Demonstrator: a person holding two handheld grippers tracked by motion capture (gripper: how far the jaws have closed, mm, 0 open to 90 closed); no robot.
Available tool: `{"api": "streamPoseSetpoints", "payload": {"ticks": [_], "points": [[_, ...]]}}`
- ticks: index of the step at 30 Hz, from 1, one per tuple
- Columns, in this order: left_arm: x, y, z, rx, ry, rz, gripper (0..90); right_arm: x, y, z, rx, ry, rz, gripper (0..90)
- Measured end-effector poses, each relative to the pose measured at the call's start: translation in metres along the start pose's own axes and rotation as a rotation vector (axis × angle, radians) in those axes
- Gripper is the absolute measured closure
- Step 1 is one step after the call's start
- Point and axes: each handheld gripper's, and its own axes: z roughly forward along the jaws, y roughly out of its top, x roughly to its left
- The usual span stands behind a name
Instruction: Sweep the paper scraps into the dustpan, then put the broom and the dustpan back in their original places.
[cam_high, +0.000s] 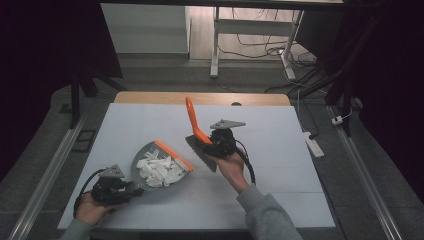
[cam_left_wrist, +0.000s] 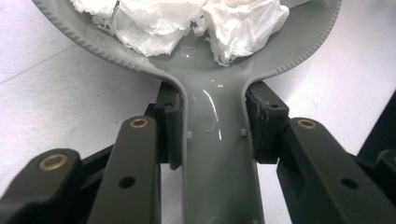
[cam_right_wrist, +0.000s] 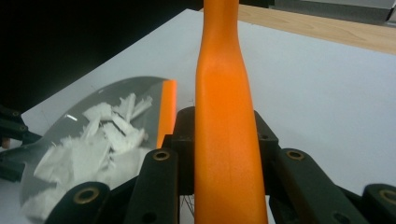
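Observation:
A grey dustpan (cam_high: 150, 167) with an orange front lip lies on the white table, heaped with torn white paper scraps (cam_high: 161, 170). My left gripper (cam_high: 131, 190) is shut on the dustpan handle (cam_left_wrist: 215, 140), a pad pressing each side. In the left gripper view the scraps (cam_left_wrist: 187, 23) fill the pan just ahead of the jaws. My right gripper (cam_high: 212, 142) is shut on the orange handle (cam_right_wrist: 224, 130) of a hand brush (cam_high: 200, 150), held right of the dustpan with its grey bristle head low and its handle pointing up and away. In the right gripper view the dustpan (cam_right_wrist: 93, 140) sits at the left.
The white table top (cam_high: 270, 150) has open room on its right side. A wooden table edge (cam_high: 200, 98) runs along the back. A power strip (cam_high: 314, 144) lies on the floor at the right, and desk legs and cables stand beyond the table.

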Motion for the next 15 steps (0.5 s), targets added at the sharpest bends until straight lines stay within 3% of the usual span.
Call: {"api": "streamPoseSetpoints", "payload": {"ticks": [15], "points": [[0.001, 0.002, -0.002, -0.034, 0.049, -0.070, 62.0, -0.025, -0.021, -0.043, -0.004, 0.006, 0.013, 70.7]]}}
